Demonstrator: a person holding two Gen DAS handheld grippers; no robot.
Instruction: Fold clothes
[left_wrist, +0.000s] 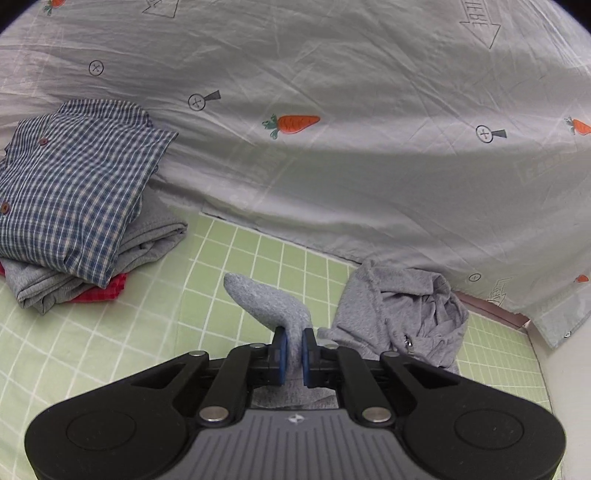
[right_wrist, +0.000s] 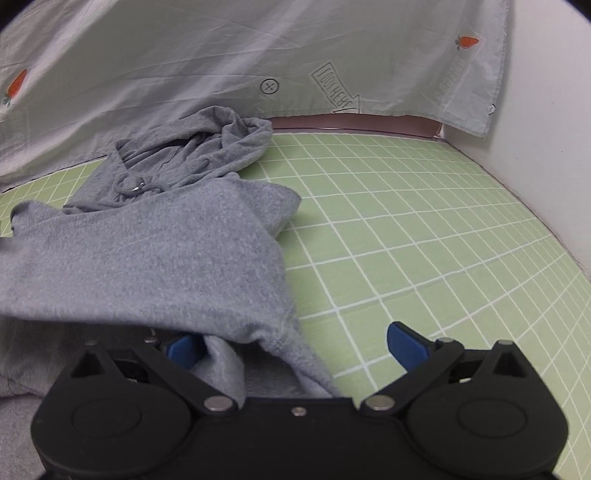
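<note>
The left tool (left_wrist: 294, 347) was pinched shut on a fold of the grey hoodie (left_wrist: 402, 314), a tongue of the fabric poking up past its blue pads (left_wrist: 281, 350) and away from the person. The right tool (right_wrist: 295, 345) stood wide, its near pad half buried under the garment's hem and the other pad (right_wrist: 404, 341) bare over the green checked bed sheet (right_wrist: 424, 229); nothing was gripped there. From that open tool the hoodie stretched forward and to the left, its long axis running toward the crumpled hood (right_wrist: 207, 147) by the carrot-print cover (right_wrist: 184, 55). So the hem edge lay between the right tool's pads already, nearer to it than to the left one; I judged a closing pinch there would come next. A folded stack topped by a checked shirt (left_wrist: 74, 192) sat well apart on the left.
</note>
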